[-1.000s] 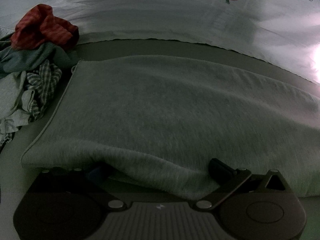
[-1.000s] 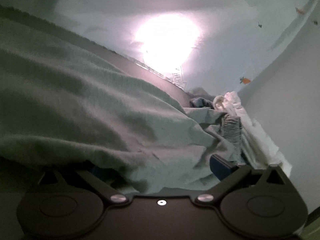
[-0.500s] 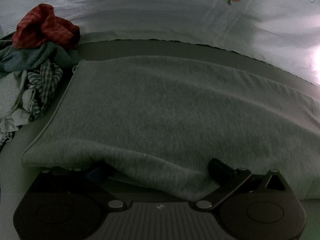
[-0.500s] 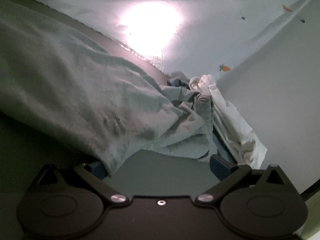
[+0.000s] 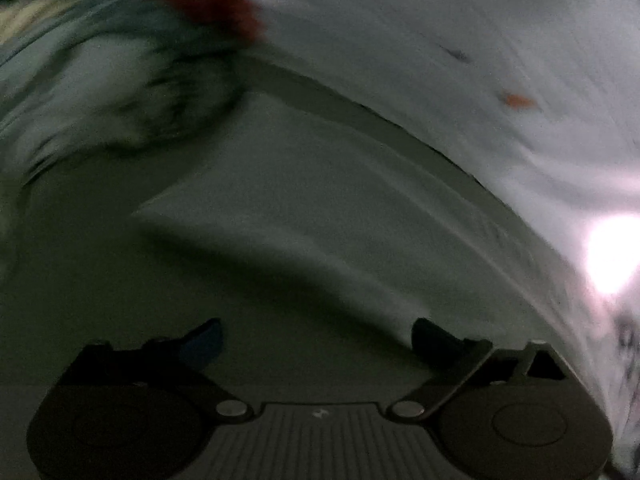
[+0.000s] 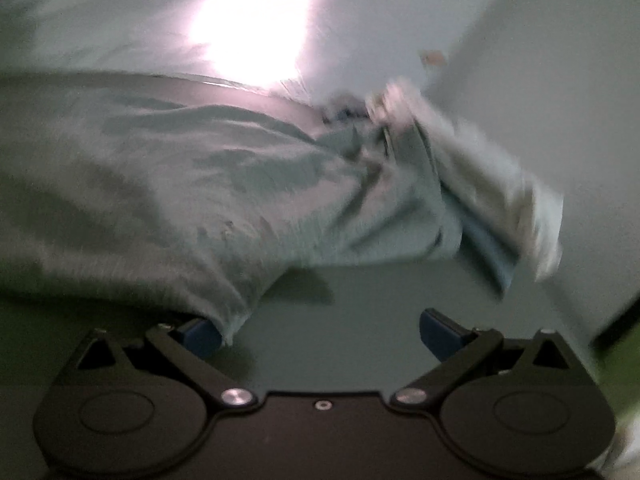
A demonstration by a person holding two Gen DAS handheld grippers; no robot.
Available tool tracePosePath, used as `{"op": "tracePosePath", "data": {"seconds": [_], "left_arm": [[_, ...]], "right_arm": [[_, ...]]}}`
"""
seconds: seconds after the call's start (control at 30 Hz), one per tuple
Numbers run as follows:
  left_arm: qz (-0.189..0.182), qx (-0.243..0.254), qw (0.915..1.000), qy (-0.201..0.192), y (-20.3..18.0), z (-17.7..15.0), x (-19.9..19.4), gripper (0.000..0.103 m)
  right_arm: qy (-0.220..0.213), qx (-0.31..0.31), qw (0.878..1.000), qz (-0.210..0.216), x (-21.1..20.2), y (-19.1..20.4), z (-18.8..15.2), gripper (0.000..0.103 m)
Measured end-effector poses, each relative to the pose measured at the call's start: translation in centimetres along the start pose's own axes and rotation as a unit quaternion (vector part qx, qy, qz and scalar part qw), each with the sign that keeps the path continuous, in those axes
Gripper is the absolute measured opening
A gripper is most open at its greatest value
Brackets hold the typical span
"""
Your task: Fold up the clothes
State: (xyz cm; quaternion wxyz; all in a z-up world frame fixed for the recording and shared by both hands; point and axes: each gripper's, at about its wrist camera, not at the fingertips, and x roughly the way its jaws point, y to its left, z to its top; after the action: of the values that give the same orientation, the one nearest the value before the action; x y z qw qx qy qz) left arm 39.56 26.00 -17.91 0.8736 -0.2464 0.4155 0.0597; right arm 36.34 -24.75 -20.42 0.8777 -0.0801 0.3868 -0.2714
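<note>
Both sets of fingers, left (image 5: 316, 340) slightly closing and right (image 6: 320, 330) wide, now hold nothing, having let go of the grey garment (image 5: 320, 200), which lies folded at twelve o'clock on the bed (image 5: 80, 300), so this fold looks finished.

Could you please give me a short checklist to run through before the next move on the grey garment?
1. Left gripper free of cloth: ok. Its jaws are closing from wide, with nothing between them.
2. Right gripper free of cloth: cannot tell. Its jaws stand wide, but the grey garment has a corner lying at the left finger.
3. Garment flat on the bed surface: not ok. It is bunched up toward the white cloth.
4. Pile of unfolded clothes apart from the garment: ok in the left wrist view.
5. Views sharp enough to pick a grasp edge: not ok. Both are blurred.
</note>
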Motion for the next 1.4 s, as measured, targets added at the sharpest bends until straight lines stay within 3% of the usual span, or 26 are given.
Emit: {"op": "tracePosePath", "data": {"seconds": [0.07, 0.13, 0.17, 0.27, 0.37, 0.47, 0.53, 0.57, 0.6, 0.63, 0.7, 0.77, 0.8, 0.83, 0.93, 0.97, 1.03, 1.07, 1.1, 1.4], "left_arm": [[-0.002, -0.053, 0.9986, -0.004, 2.6, 0.2, -0.2, 0.092], [-0.030, -0.089, 0.9954, -0.018, 4.4, 0.9, -0.4, 0.092], [-0.028, -0.098, 0.9945, -0.024, 4.7, 1.4, -0.3, 0.092], [-0.030, -0.118, 0.9919, -0.037, 5.6, 3.0, 0.5, 0.092], [-0.036, -0.142, 0.9883, -0.044, 6.1, 4.6, 1.6, 0.092], [-0.023, -0.148, 0.9872, -0.055, 6.1, 5.7, 2.4, 0.089], [-0.005, -0.146, 0.9873, -0.062, 5.7, 6.3, 2.8, 0.072], [0.002, -0.145, 0.9874, -0.064, 5.7, 6.4, 2.7, 0.069], [0.005, -0.147, 0.9870, -0.065, 5.6, 6.7, 2.8, 0.058], [0.009, -0.153, 0.9861, -0.064, 5.9, 6.8, 2.9, 0.047], [0.018, -0.165, 0.9841, -0.063, 6.3, 7.0, 3.2, 0.037], [0.020, -0.173, 0.9828, -0.061, 6.7, 7.1, 3.2, 0.029], [0.023, -0.172, 0.9829, -0.061, 6.9, 7.1, 3.2, 0.023], [0.026, -0.171, 0.9831, -0.061, 7.0, 7.1, 3.3, 0.013], [0.033, -0.165, 0.9836, -0.065, 7.2, 7.2, 3.4, 0.006], [0.035, -0.163, 0.9837, -0.067, 7.1, 7.3, 3.3, 0.006], [0.045, -0.153, 0.9844, -0.074, 6.7, 7.5, 3.0, 0.005], [0.050, -0.148, 0.9847, -0.078, 6.5, 7.7, 2.8, 0.005], [0.053, -0.143, 0.9847, -0.084, 6.3, 7.9, 2.5, 0.004], [0.090, -0.093, 0.9833, -0.128, 6.5, 9.5, -1.8, 0.005]], "right_arm": [[0.039, 0.075, 0.995, 0.045, 0.5, -1.6, 0.4, 0.103], [0.082, 0.168, 0.974, 0.132, 1.3, -3.4, 0.4, 0.103], [0.087, 0.213, 0.961, 0.155, 1.4, -4.1, 0.2, 0.103], [0.084, 0.287, 0.935, 0.192, 1.3, -5.2, 0.0, 0.103], [0.089, 0.376, 0.892, 0.236, 1.8, -6.5, -0.4, 0.103], [0.096, 0.437, 0.862, 0.237, 2.3, -7.2, -0.5, 0.103], [0.096, 0.464, 0.847, 0.240, 2.7, -7.6, -0.6, 0.102], [0.097, 0.482, 0.836, 0.243, 2.8, -7.9, -0.8, 0.101], [0.098, 0.500, 0.824, 0.246, 2.9, -8.1, -1.0, 0.099], [0.099, 0.526, 0.806, 0.255, 3.1, -8.3, -1.5, 0.096], [0.104, 0.578, 0.766, 0.262, 3.5, -9.0, -2.3, 0.096], [0.107, 0.605, 0.744, 0.262, 4.0, -9.4, -2.6, 0.098], [0.113, 0.603, 0.745, 0.262, 4.1, -9.4, -2.3, 0.098], [0.121, 0.588, 0.757, 0.259, 4.2, -9.2, -1.7, 0.098], [0.138, 0.513, 0.813, 0.239, 4.1, -7.9, 0.8, 0.097], [0.140, 0.490, 0.830, 0.229, 4.1, -7.3, 1.4, 0.091], [0.147, 0.439, 0.864, 0.199, 4.1, -6.3, 2.5, 0.067], [0.151, 0.418, 0.876, 0.186, 4.1, -5.9, 3.0, 0.035], [0.154, 0.419, 0.872, 0.199, 4.2, -6.0, 2.8, 0.003], [0.149, 0.445, 0.847, 0.249, 1.7, -8.3, 0.0, 0.002]]}}
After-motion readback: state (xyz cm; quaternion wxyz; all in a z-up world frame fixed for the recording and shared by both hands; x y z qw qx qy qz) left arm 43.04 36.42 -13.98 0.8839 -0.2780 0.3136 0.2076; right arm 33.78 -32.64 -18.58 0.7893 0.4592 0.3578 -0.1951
